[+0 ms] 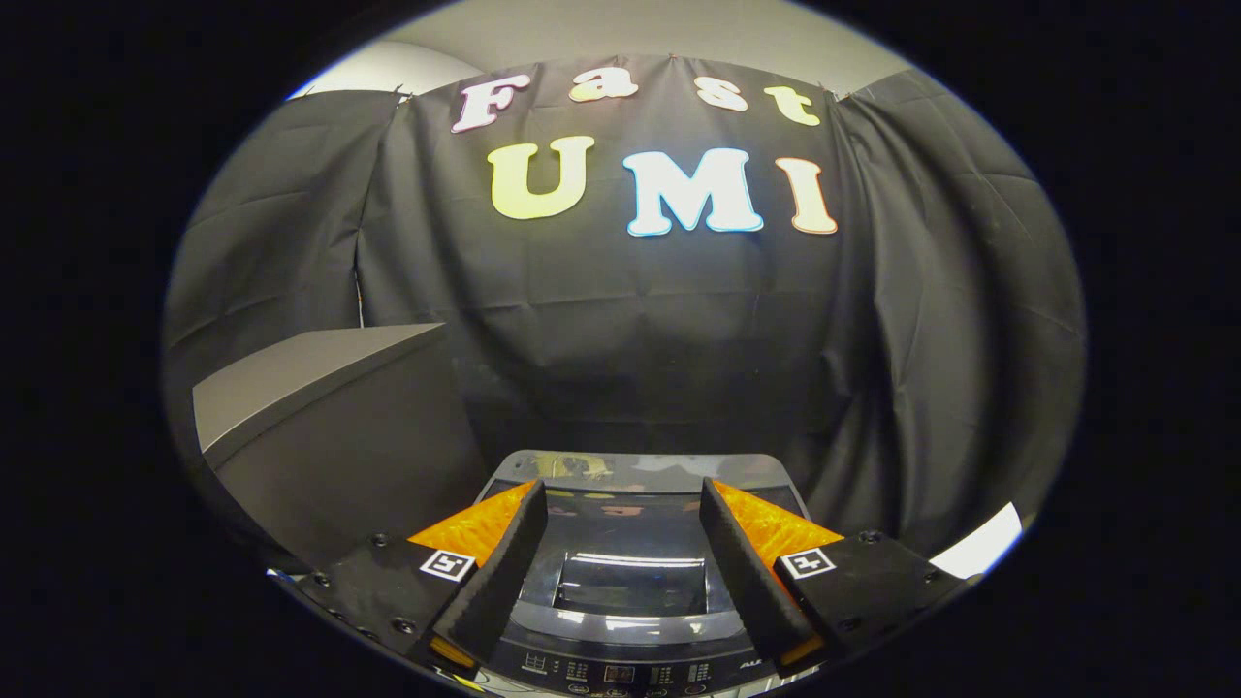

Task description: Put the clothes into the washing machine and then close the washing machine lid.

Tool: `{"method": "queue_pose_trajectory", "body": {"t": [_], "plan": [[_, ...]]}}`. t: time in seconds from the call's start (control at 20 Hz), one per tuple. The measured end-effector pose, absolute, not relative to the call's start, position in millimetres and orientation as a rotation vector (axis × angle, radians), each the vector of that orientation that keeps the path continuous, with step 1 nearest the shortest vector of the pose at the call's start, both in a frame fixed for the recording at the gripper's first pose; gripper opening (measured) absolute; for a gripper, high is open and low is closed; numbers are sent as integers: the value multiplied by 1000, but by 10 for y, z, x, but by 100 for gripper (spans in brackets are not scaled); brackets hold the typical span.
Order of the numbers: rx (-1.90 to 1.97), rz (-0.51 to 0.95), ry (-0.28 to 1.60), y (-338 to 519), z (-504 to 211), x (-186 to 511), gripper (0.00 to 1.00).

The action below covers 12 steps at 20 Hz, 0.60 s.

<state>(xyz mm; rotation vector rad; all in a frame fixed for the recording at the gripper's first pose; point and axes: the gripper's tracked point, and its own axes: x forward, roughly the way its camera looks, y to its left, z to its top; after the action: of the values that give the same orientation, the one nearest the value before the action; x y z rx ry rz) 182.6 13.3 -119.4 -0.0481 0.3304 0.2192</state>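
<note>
Checking the station from left to right: what stands where? (Trainee)

At 10 o'clock from the fingers stands a grey cabinet (320, 388). At 12 o'clock, between and just beyond the fingers, sits the washing machine (630, 467). Its lid (625, 582) lies flat and shut, with the control panel (620, 671) at 6 o'clock below the fingers. At 2 o'clock hangs the cloth wall (921, 339). (Instructor)

What is the state of the gripper (620, 490)? (Trainee)

The fingers are spread wide and hold nothing. They hover over the lid, one on each side of its handle recess. (Instructor)

Where are the clothes? (Trainee)

I cannot tell. The dark glass of the lid reflects the booth, so the drum contents are unreadable. The scene fits two stages: a lid shut over an unloaded drum, or a lid shut over clothes already inside. (Instructor)

What counts as good practice here? (Trainee)

Confirm the drum contents before committing to any move. For any contact with the lid, keep the fingers centred on the recess and square to the front edge. The glass is likely slippery, so press gently. Keep clear of the control panel. (Instructor)
</note>
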Motion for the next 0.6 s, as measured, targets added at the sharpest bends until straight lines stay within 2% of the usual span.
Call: {"method": "queue_pose_trajectory", "body": {"t": [0.6], "plan": [[-50, 198, 165, 93, -452, 1342, 98]]}}
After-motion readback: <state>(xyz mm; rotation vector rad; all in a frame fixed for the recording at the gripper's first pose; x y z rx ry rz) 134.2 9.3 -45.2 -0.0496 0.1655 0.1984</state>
